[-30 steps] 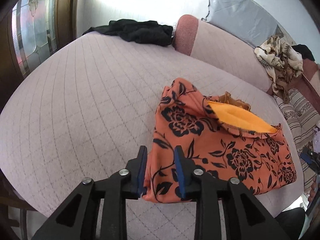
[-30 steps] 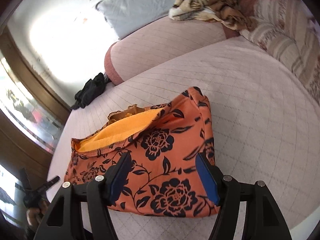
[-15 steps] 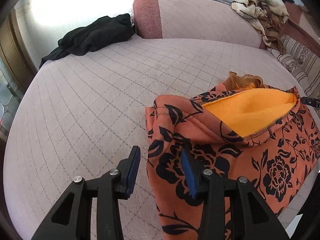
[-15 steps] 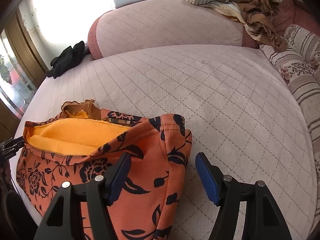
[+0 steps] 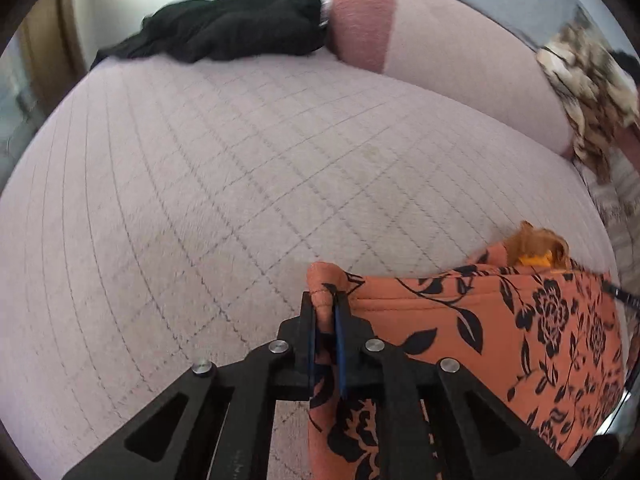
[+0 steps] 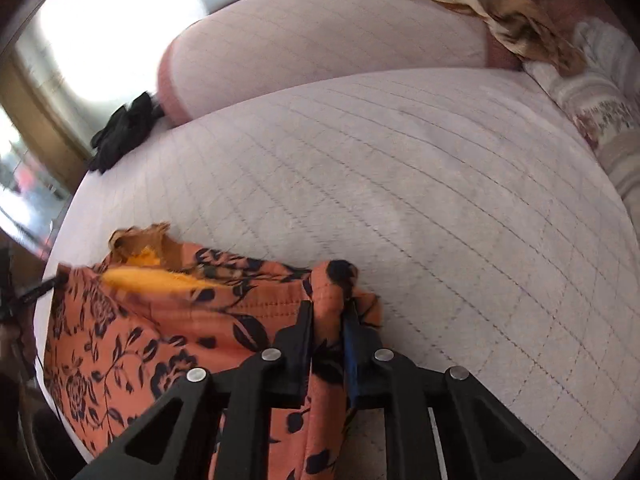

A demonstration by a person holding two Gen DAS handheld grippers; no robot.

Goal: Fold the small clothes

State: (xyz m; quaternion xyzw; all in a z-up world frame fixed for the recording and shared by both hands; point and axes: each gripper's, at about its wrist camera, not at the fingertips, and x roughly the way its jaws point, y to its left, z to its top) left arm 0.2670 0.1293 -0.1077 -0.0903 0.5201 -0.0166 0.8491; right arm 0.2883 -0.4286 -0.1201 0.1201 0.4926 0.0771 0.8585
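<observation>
On the quilted pink bed (image 5: 208, 184), orange floral garment (image 5: 520, 332) gripped at both corners.
I have left gripper (image 5: 326, 312) and right gripper (image 6: 330, 316) each clamped tight on a corner at the near edge; fold looks barely begun, most still ahead. No readable labels or writing.

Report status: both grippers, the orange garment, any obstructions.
Left gripper shut on orange floral garment corner. Right gripper shut on the opposite corner. Garment bunched near the bed edge. Black clothing far off, nothing blocking.
</observation>
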